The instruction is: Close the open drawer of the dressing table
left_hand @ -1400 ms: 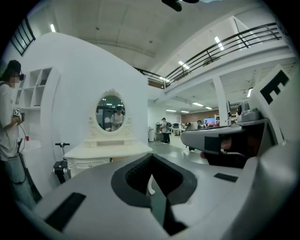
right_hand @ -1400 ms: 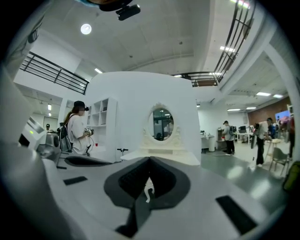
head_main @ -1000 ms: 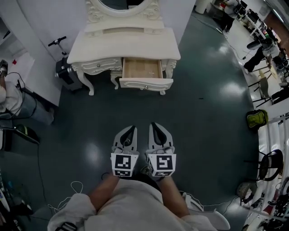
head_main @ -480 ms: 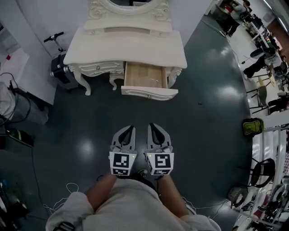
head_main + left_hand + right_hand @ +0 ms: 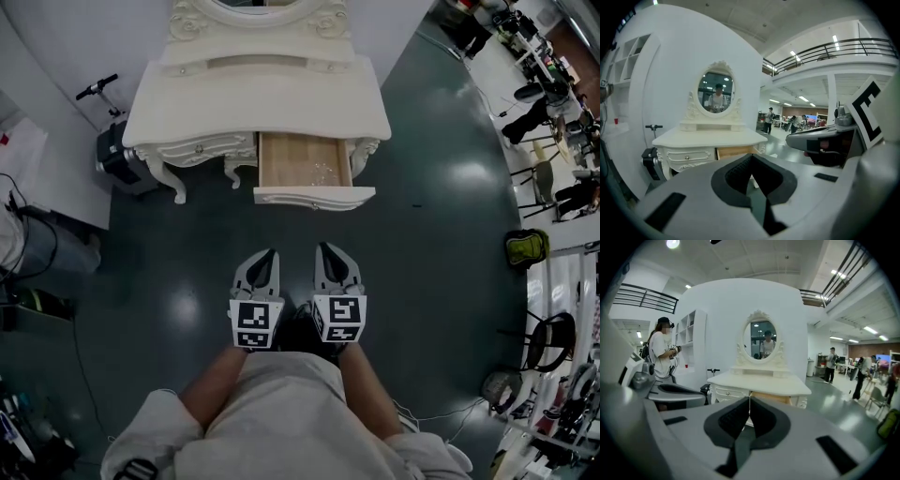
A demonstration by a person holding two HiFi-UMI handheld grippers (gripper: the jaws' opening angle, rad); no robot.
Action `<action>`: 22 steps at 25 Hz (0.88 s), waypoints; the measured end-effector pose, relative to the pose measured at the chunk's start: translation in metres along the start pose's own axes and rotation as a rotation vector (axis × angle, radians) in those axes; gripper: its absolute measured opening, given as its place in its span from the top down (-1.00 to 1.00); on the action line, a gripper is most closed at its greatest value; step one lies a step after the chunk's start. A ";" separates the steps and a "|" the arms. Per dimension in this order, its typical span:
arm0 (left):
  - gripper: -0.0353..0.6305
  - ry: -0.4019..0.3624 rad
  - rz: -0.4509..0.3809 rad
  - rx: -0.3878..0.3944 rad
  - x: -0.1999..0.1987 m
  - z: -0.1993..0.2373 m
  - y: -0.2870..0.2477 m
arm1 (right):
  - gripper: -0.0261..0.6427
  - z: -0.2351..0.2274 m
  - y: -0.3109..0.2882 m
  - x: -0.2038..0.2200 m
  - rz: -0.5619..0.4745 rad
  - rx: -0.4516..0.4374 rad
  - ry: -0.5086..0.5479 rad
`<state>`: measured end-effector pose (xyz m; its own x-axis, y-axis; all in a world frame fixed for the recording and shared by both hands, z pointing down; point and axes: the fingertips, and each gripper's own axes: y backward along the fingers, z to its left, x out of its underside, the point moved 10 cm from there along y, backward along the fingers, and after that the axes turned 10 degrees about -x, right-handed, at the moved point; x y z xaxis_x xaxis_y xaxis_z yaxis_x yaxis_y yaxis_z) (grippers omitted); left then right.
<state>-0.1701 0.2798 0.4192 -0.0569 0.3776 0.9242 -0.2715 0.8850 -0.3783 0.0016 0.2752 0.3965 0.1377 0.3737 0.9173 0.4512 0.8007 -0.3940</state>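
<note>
The cream dressing table (image 5: pixel 258 98) stands against the wall ahead. Its right-hand drawer (image 5: pixel 305 161) is pulled out, showing a bare wooden bottom, with its white front (image 5: pixel 314 197) toward me. My left gripper (image 5: pixel 270 253) and right gripper (image 5: pixel 325 247) hang side by side over the dark floor, short of the drawer front and touching nothing. Both are shut and empty. In the left gripper view the shut jaws (image 5: pixel 752 157) point at the table (image 5: pixel 710 138) and open drawer (image 5: pixel 734 151). In the right gripper view the jaws (image 5: pixel 750 398) line up with the drawer (image 5: pixel 774 398).
An oval mirror (image 5: pixel 255 11) tops the table. A scooter (image 5: pixel 111 141) stands left of it, and cables (image 5: pixel 28 225) lie on the floor further left. Chairs (image 5: pixel 548 342) and a green bag (image 5: pixel 527 248) sit far right. A person (image 5: pixel 660 352) stands to the left.
Both grippers have moved forward together toward the dressing table, which now sits nearer and larger in view. Their jaws stayed shut. The drawer remains pulled out.
</note>
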 end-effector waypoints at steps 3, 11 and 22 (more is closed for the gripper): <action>0.88 -0.007 0.032 0.010 0.005 -0.002 -0.014 | 0.88 -0.009 -0.013 0.002 0.010 -0.008 -0.016; 0.88 -0.040 0.144 0.016 0.019 0.001 -0.064 | 0.87 -0.049 -0.068 0.032 0.111 -0.024 -0.071; 0.88 -0.045 0.287 0.048 0.036 -0.013 -0.117 | 0.87 -0.097 -0.121 0.077 0.211 -0.014 -0.181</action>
<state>-0.1283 0.1938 0.4964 -0.1800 0.5977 0.7812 -0.2834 0.7290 -0.6231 0.0429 0.1624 0.5206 0.0705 0.6105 0.7888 0.4420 0.6898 -0.5734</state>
